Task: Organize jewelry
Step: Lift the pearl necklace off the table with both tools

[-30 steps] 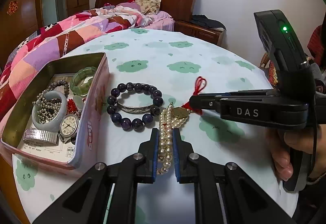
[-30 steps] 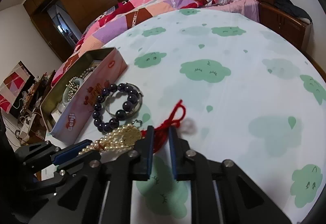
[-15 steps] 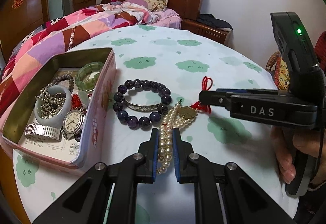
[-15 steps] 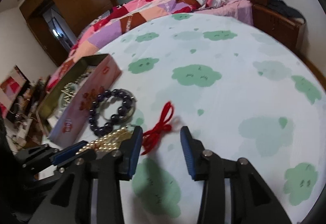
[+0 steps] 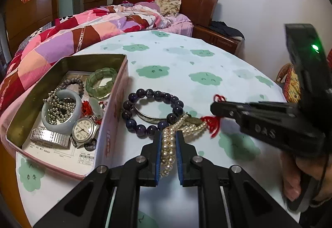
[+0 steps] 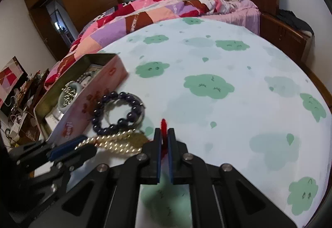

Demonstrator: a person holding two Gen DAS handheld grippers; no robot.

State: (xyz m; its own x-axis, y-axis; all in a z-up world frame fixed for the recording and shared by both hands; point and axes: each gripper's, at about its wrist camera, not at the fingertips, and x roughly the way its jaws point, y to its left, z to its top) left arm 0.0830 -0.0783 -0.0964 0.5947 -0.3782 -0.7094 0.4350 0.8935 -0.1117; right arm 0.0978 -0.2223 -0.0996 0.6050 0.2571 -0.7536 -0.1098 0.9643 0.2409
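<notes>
Beside the open pink metal tin (image 5: 116, 103), the left gripper (image 5: 168, 134) clamps the cream pearl strand (image 5: 168, 145); the right gripper (image 6: 164, 132) pinches the red knotted cord (image 6: 164, 124), mostly hidden between its fingers.

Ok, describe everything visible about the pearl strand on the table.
The pearl strand is a bunched, multi-row string of cream, glossy beads lying on the cloud-print tablecloth. The left gripper is shut on its near end. Its far end meets a gold medallion and a red cord, which the right gripper pinches. It touches the dark bead bracelet.
</notes>
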